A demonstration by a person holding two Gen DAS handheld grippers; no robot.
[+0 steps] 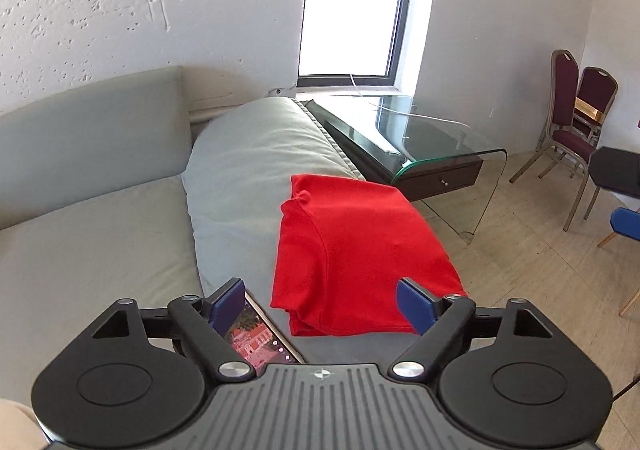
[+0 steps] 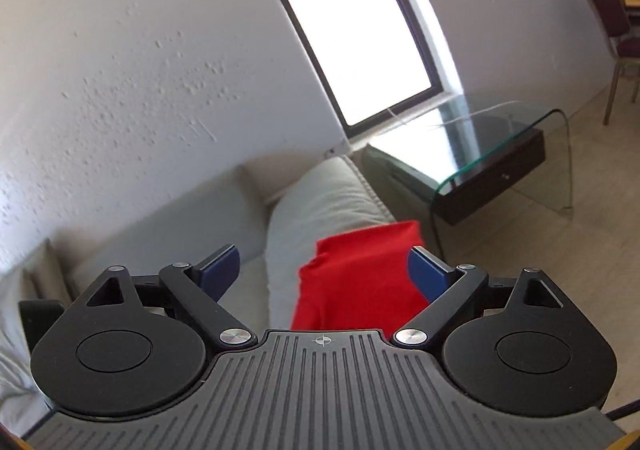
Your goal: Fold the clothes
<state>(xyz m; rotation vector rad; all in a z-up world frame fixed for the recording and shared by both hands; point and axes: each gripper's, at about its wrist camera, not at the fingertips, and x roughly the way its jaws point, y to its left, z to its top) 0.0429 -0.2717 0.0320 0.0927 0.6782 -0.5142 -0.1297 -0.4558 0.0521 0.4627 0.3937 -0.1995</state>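
Left wrist view: sofa arm (image 1: pixel 256 154) ahead of fingers, red shirt (image 1: pixel 356 250) draped on it, already doubled over.
Both grippers, left (image 1: pixel 320 308) & right (image 2: pixel 323 274), spread, empty. Any further fold: pinch corners square; phone (image 1: pixel 260 334) by left finger.

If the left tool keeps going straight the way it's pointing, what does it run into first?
Most likely the folded red shirt on the sofa arm. It lies straight ahead of the open left tool, though depth is hard to judge.
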